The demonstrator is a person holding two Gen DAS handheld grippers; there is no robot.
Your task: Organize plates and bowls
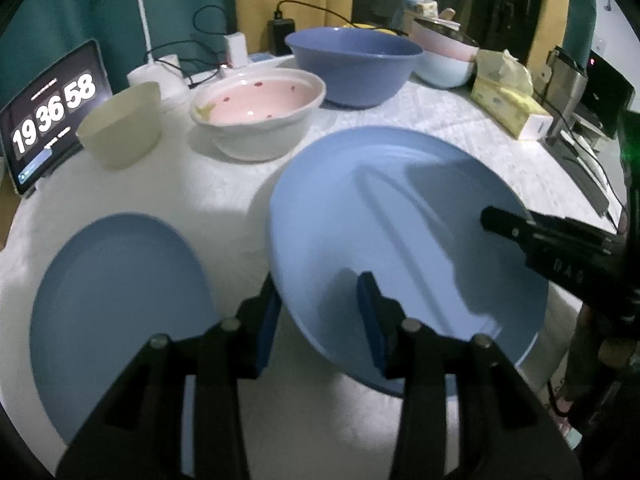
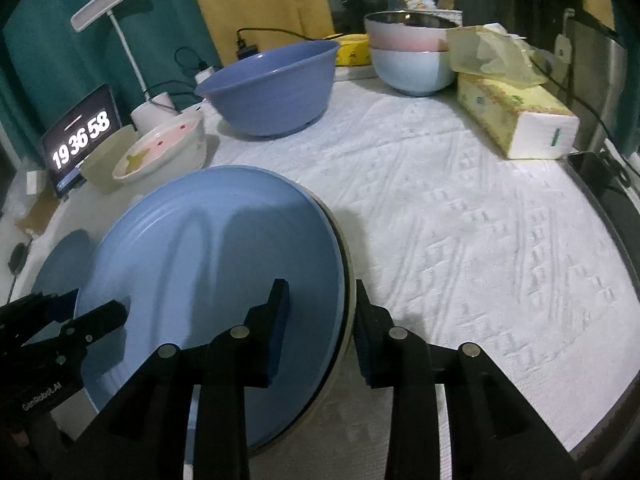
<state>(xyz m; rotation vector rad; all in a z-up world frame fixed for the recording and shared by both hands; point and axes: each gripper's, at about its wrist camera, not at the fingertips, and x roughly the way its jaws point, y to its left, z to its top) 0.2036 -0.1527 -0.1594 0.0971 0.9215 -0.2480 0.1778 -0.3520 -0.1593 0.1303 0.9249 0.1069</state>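
on the white cloth point(image 2: 460, 240) sits a blue plate point(image 2: 208, 264) — both jaws straddle its rim, slightly parted.

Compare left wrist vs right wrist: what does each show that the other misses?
Left wrist only: the small blue plate nearly whole (a sliver in the other), the right gripper side-on. Right wrist only: the lamp head, a dark phone, the left gripper side-on. Both: the large blue plate with fingers astride its rim, pink bowl, blue bowl, clock tablet, tissue box.
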